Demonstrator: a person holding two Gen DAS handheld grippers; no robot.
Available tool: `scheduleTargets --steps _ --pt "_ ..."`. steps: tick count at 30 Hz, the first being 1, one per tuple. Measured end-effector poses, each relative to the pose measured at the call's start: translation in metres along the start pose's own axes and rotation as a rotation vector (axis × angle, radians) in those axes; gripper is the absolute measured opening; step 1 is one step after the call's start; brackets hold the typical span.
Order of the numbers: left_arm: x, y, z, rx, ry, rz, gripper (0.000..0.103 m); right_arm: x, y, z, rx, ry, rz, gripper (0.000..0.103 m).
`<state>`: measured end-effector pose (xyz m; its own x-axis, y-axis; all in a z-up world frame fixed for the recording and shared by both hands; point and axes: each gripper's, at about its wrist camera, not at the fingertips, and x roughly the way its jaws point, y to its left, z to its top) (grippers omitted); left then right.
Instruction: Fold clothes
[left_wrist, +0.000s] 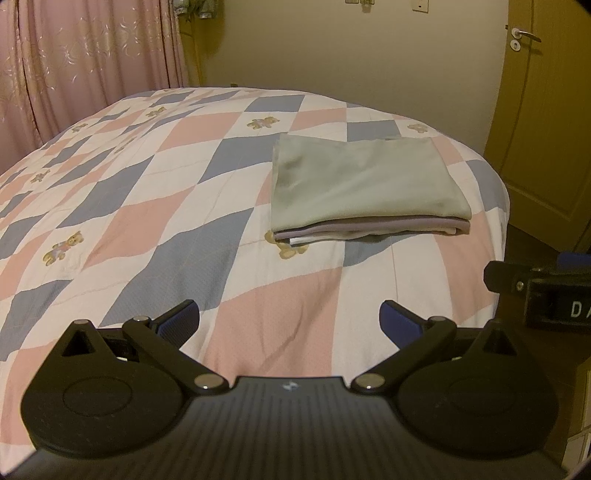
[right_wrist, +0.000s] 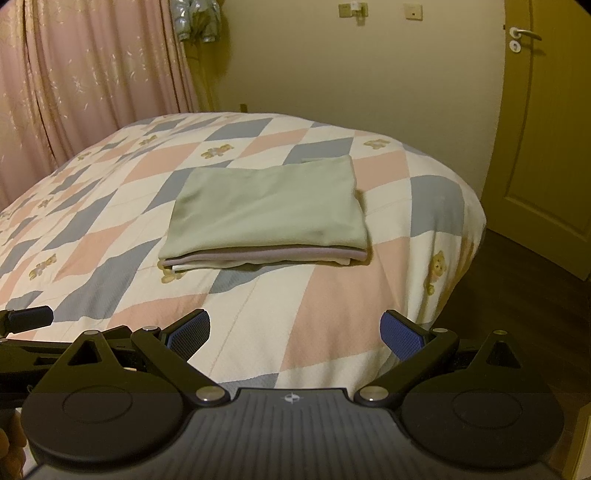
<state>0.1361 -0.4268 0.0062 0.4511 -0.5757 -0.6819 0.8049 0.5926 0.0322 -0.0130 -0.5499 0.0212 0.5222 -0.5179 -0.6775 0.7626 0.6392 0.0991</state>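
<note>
A: Bedroom, dim yellow light. Entry one, nearest: left gripper (left_wrist: 290, 319), blue-padded fingers spread wide, nothing between them, over the near end of the quilt (left_wrist: 184, 229).

B: Entry two: right gripper (right_wrist: 295, 332), equally wide, equally empty, above the quilt's near edge. Neither touches cloth.

A: Entry three, the task's item: folded clothes stack (left_wrist: 365, 184), lying on the quilt, well apart from both grippers. Pale green garment on top, mauve layer beneath, cream-white at the bottom.

B: Same stack (right_wrist: 266, 214) sits central in the right view; in the left view it lies toward the bed's right side. Already squared, so I judge the folding near finished.

A: Handling: soft, light, limp. Layers would likely slide on one another. I would pinch through all layers at the near folded edge, one gripper toward each corner.

B: Farther: pink curtain (left_wrist: 85, 55), wall, door with handle (right_wrist: 524, 33).

A: View differences: the left view catches the right gripper's black body with white lettering at its edge.

B: Only the right view shows dark floor (right_wrist: 517, 288) beside the bed, a silvery garment hung high (right_wrist: 194, 18), and part of a hand low left.
</note>
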Motion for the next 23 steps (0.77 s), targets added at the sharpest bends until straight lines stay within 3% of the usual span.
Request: scheduleTargets --steps 23 --pt "0.0056 0.0012 -0.0005 -0.015 0.002 -0.001 0.102 0.0053 0.0006 0.0007 -0.006 0.013 0.001 0.101"
